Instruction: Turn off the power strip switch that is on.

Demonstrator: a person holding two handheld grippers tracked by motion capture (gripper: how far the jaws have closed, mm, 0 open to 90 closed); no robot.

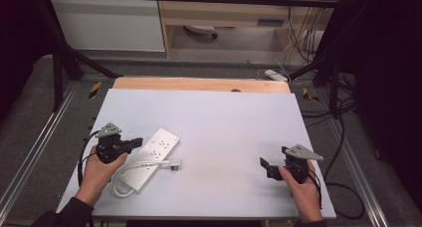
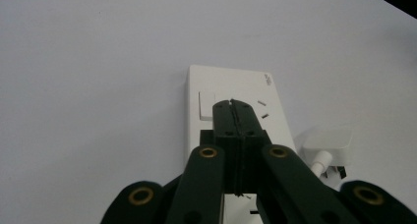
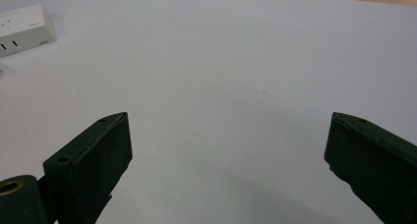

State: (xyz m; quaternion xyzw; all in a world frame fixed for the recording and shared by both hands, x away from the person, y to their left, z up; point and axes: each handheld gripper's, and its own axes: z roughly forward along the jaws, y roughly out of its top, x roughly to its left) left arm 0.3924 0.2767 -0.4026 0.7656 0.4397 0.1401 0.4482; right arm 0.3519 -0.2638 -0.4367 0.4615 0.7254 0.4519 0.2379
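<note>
I have the left gripper (image 1: 135,143) over the near left part of the white table (image 1: 224,122), and its jaws are pressed together with nothing between them. In the left gripper view the closed tips (image 2: 235,117) sit just above the top face of the white power strip (image 2: 231,111), beside its rocker switch (image 2: 206,106); I cannot tell whether they touch the casing.

The power strip (image 1: 149,157) lies slanted toward the near left corner of the table, its far end pointing toward the middle of the surface. Its white cord (image 1: 122,184) loops at the near end and runs back along the strip's right side to the white plug (image 1: 174,164), which lies flat on the table, just beside the strip. In the left gripper view the plug (image 2: 328,148) sits to the right of the strip with its metal pins showing.

My right gripper (image 1: 266,166) is near the right edge of the table, well apart from the strip, jaws spread wide and holding nothing. In the right gripper view the two jaws frame bare table (image 3: 236,86), with the end of the strip (image 3: 22,27) at the upper left.

Beyond the far edge of the table a wooden board (image 1: 199,84) shows.
</note>
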